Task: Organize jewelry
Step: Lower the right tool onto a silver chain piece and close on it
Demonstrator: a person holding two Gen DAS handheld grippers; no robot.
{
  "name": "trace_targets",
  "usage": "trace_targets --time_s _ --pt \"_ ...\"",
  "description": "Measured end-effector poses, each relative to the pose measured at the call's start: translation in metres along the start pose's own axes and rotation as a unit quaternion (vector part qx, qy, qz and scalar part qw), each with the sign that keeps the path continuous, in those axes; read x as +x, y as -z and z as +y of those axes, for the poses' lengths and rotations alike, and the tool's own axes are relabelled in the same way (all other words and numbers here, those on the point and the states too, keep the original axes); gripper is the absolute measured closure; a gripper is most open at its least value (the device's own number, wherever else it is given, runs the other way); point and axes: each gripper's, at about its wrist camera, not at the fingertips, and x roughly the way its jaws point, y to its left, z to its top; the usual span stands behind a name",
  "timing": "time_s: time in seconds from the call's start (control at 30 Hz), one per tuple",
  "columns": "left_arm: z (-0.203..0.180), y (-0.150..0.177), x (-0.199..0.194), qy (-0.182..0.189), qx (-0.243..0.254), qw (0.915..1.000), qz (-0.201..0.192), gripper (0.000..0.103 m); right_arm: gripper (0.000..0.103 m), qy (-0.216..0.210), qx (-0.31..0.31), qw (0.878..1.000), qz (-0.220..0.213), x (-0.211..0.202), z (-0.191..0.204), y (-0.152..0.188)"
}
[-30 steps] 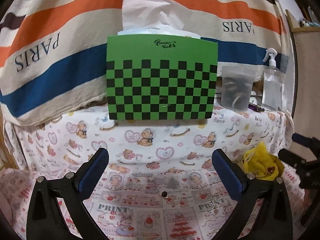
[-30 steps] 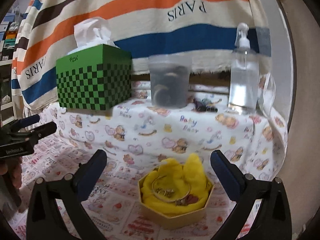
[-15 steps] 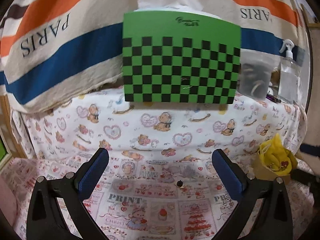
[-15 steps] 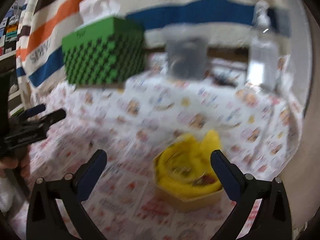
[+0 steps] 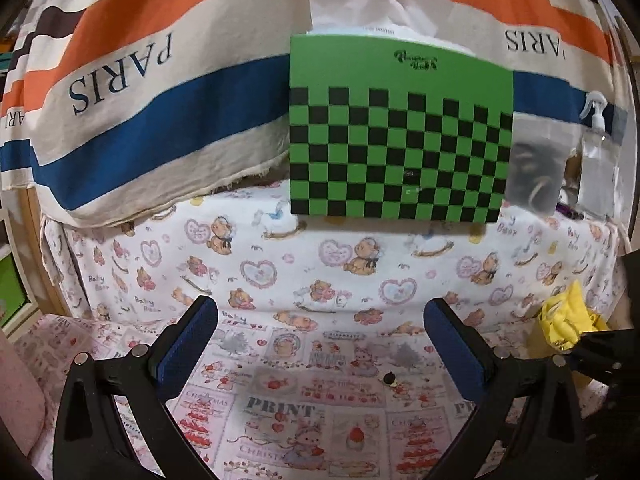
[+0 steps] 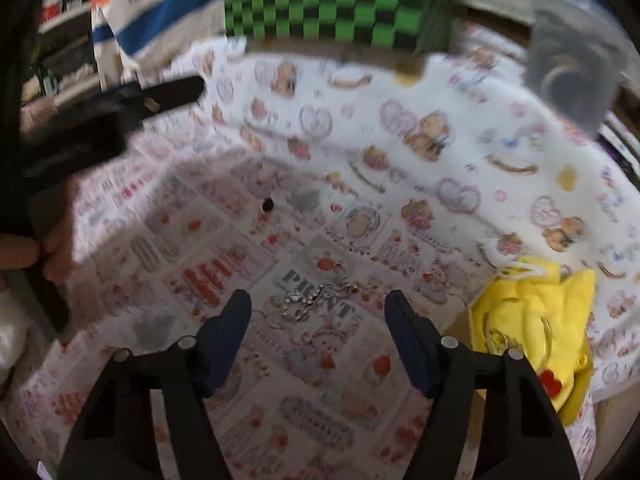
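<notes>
- two grippers in play. the right gripper (image 6: 318, 312) points steeply down at the printed cloth (image 6: 224, 248), its jaws partly apart and closing, with nothing pressed between the pads.
- a silver chain (image 6: 316, 298) lies loose on the cloth just beyond the right gripper's fingertips, roughly centred on the gap; not yet gripped.
- the left gripper (image 5: 320, 340) stands wide apart and holds nothing, aimed over the cloth toward the green checked tissue box (image 5: 400, 132) at the far side.
- a small dark stud (image 6: 267, 204) lies alone farther out on the cloth; in the left view it shows (image 5: 388, 378) near the right finger.
- the jewelry box (image 6: 456, 324) with yellow lining (image 6: 532, 304) sits at the right, just beside the right gripper; a bangle and a red heart piece appear to rest in it, though blur hides detail.
- judgement: step in hand is the pick of the chain, for transfer to the box.
- risk: the jaws may shut before they reach the chain, because closing has begun while it lies ahead of the tips.
- risk: pads may pinch the soft cloth with the chain, dragging the cloth and shifting the stud.
- risk: a thin, limp chain caught by one loop could slip out or snag on the box rim.
- right view is motion-blurred; contact cannot be confirmed.
</notes>
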Motion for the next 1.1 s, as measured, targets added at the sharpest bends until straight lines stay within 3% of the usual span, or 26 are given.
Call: trace_targets --time_s 0.07,0.17,0.27,0.3,0.53,0.7,0.8,0.9,1.1 --pt "0.001 -0.002 -0.001 -0.002 -0.001 1.0 -0.001 0.001 0.036 0.01 -0.015 1.0 0.019 0.008 -0.001 -0.007" --pt "0.006 -0.003 -0.001 -0.001 -0.013 0.9999 0.001 0.001 0.037 -0.015 -0.026 0.999 0.036 0.017 -0.004 -0.013" --pt "0.009 -0.003 0.002 0.002 -0.023 0.9997 0.011 0.001 0.053 -0.021 -0.033 0.998 0.058 0.03 -0.005 -0.016" --pt "0.01 -0.003 0.002 0.003 -0.026 0.9996 0.013 0.001 0.054 -0.032 -0.026 0.997 0.061 0.033 -0.007 -0.017" --pt "0.014 -0.002 0.003 0.033 -0.051 0.9978 0.026 0.001 0.065 -0.028 0.01 0.998 0.049 0.033 -0.014 -0.016" --pt "0.018 -0.001 0.006 0.024 -0.061 0.9974 0.031 0.001 0.09 0.002 0.014 0.999 0.038 0.025 -0.016 -0.011" --pt "0.02 -0.001 0.006 0.036 -0.066 0.9967 0.028 0.001 0.09 0.009 0.018 0.999 0.033 0.02 -0.018 -0.007" --pt "0.017 -0.001 0.005 0.033 -0.056 0.9975 0.025 0.001 0.101 0.026 0.039 0.999 0.012 0.012 -0.02 -0.005" --pt "0.014 -0.002 0.003 0.026 -0.046 0.9983 0.024 0.001 0.101 0.033 0.093 0.992 -0.081 -0.035 -0.029 -0.002"
